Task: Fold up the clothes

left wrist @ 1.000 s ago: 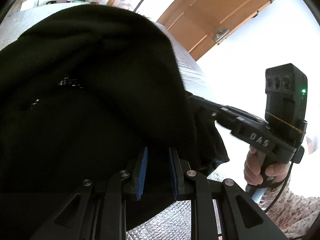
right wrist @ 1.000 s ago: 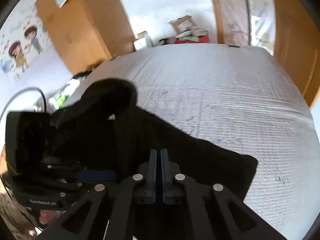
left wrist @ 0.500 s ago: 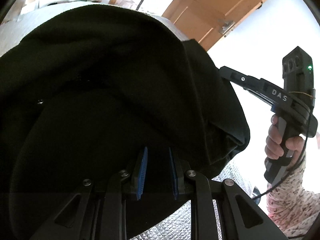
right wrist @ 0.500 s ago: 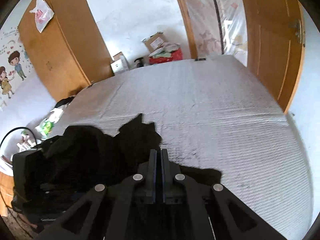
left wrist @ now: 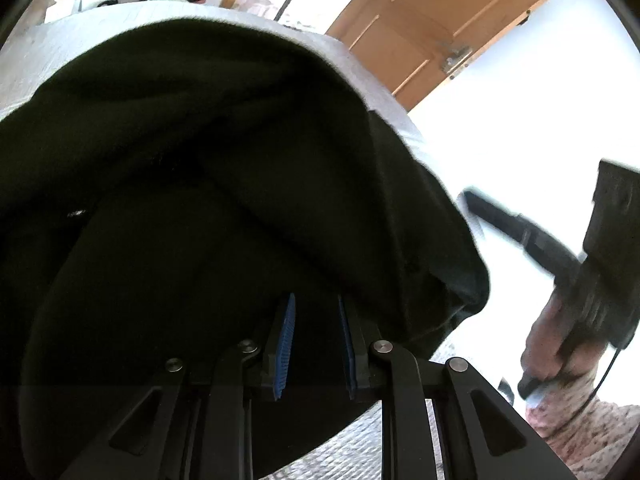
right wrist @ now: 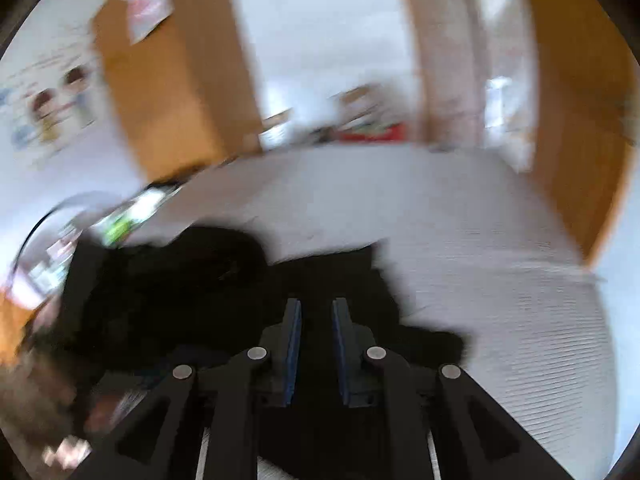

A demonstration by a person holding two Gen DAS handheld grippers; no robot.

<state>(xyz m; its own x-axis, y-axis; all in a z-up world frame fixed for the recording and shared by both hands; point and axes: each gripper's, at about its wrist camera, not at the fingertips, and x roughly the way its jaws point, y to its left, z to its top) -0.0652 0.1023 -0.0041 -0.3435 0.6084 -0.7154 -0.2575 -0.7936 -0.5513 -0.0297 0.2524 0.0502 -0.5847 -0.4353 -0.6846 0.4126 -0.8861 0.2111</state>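
A black garment [left wrist: 192, 184] lies bunched on the grey-white bed and fills most of the left wrist view. My left gripper [left wrist: 316, 308] is open, its blue pads apart, low against the cloth. In the right wrist view, which is blurred, the garment [right wrist: 224, 280] lies in a heap at the near left. My right gripper [right wrist: 316, 312] is open with nothing between its pads, above the cloth's near edge. The right gripper also shows in the left wrist view [left wrist: 480, 208], off the bed's side and clear of the garment.
The bed's ribbed cover [right wrist: 500, 280] stretches to the right and back. A wooden door [left wrist: 432, 20] stands behind it, a wooden wardrobe [right wrist: 172, 92] at the back left. Boxes and clutter [right wrist: 360, 124] sit on the floor beyond the bed.
My right gripper has opened and let go of the garment, then pulled back to the side. The cloth's edge has dropped back down. The left gripper has stayed open in place.
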